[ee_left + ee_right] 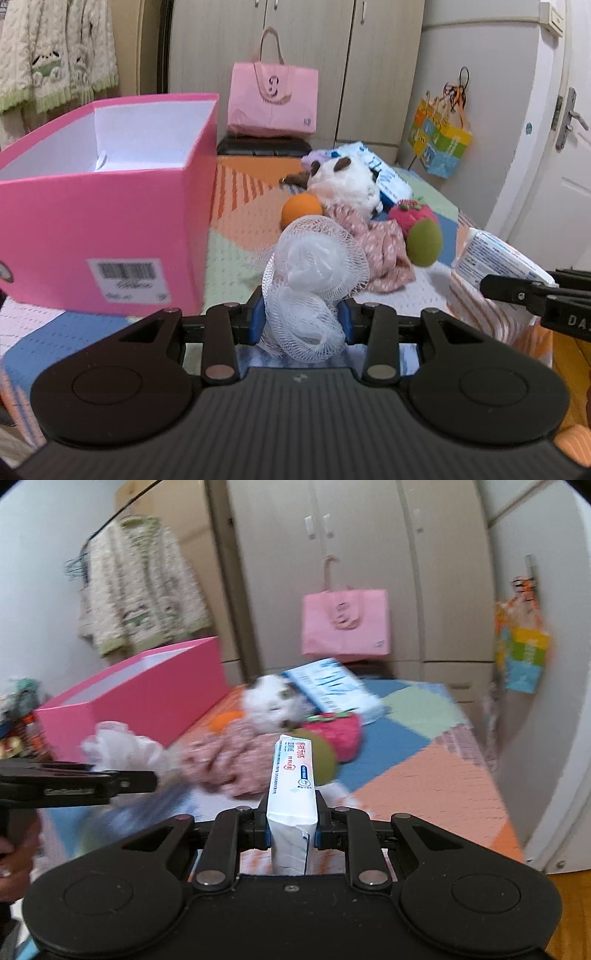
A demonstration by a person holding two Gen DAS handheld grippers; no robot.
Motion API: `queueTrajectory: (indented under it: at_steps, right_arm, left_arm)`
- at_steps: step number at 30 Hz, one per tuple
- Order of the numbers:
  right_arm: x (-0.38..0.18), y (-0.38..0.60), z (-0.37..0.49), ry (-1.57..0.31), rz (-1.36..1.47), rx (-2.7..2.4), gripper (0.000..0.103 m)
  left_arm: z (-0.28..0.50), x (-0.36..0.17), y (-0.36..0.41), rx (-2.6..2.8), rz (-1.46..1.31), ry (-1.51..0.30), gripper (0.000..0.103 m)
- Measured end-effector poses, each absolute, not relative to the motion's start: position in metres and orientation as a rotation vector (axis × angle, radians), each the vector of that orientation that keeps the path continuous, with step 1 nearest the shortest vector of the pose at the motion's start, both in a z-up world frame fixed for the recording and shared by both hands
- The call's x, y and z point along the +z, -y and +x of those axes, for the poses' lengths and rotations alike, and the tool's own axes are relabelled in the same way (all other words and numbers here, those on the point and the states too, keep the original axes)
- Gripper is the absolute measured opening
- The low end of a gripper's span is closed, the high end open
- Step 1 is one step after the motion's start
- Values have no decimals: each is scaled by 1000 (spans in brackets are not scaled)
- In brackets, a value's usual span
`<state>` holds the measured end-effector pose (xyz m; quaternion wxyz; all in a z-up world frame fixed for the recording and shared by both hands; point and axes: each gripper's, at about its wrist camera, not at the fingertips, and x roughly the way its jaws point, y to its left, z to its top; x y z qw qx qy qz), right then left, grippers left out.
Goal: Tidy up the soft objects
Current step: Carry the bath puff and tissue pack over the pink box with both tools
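Note:
My left gripper (301,321) is shut on a white mesh bath puff (314,273), held above the patchwork bedspread (240,225). An open pink box (110,206) stands just left of it, white inside. My right gripper (291,830) is shut on a white tissue pack (293,786) that stands on edge between the pads. Beyond lie a white plush toy (347,181), an orange ball (301,208), a pink floral cloth (380,243), a green ball (424,242) and a red strawberry plush (412,214). In the left wrist view the right gripper's tissue pack (498,258) shows at the right edge.
A blue-and-white tissue package (332,690) lies behind the plush toy. A pink tote bag (273,99) sits on a dark stool against the wardrobe doors. A colourful bag (439,140) hangs at the right near a white door. Garments (136,587) hang at the left.

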<state>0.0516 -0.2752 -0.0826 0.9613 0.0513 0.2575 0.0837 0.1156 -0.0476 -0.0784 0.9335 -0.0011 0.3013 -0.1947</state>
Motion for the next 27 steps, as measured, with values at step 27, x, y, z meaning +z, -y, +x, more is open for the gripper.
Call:
queueTrajectory:
  at_steps: [27]
  right_arm:
    - [15, 151, 89, -656, -30, 668, 22]
  left_arm:
    - [120, 34, -62, -436, 71, -767, 37]
